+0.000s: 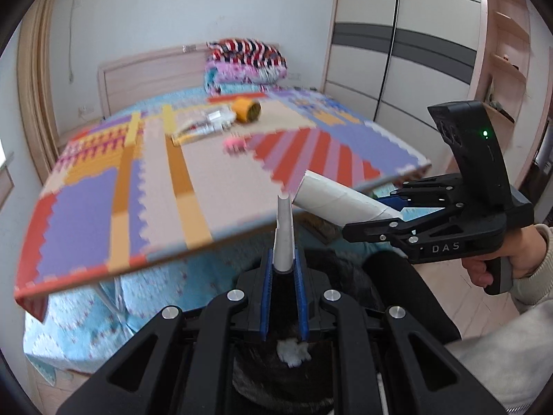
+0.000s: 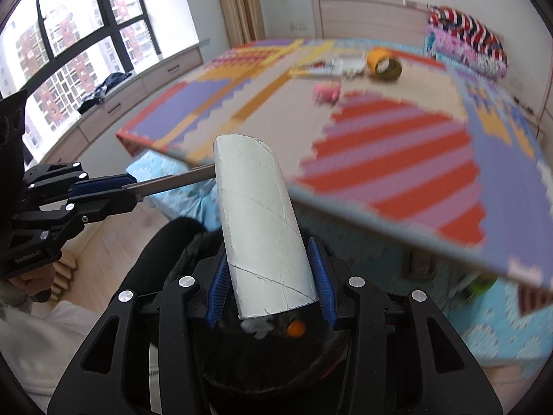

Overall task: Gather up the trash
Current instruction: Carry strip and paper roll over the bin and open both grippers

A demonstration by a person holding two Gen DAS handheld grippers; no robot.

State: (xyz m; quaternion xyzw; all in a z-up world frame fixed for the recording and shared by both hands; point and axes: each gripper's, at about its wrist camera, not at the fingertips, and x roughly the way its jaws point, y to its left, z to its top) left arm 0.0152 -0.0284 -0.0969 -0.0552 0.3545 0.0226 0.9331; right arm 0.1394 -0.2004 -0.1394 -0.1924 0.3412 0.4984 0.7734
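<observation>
Left gripper (image 1: 284, 278): black frame, blue ribbed pads, jaws clenched on a thin grey flattened strip (image 1: 284, 235), stiff, with a curled tip, standing up between the pads. Right gripper (image 2: 269, 276): same build, jaws grasping a white cardboard tube (image 2: 259, 228), cylindrical, matte, with a spiral seam and a scuffed lower edge; the left wrist view shows it angled up from the jaws beside the strip's tip. Lettering "DAS" reads on the right gripper's body, beside a green light on its upright black module; the print on the left gripper's side is too small to read. Hand (image 1: 501, 259) in a pale sleeve on the right grip. Below both grippers: a dark round opening holding a white wad (image 1: 293, 351) and a small orange item (image 2: 295, 328). Beyond: table (image 1: 214, 180) topped with interlocking foam tiles in purple, red, orange and tan, blurred. On its far part: a yellow tape roll (image 1: 246, 110), a pink object (image 1: 235, 144) and flat packets (image 1: 204, 125), details unclear. Behind: bed with a blue patterned cover (image 1: 83, 328), folded quilts (image 1: 247, 65), wooden headboard, wardrobe.
</observation>
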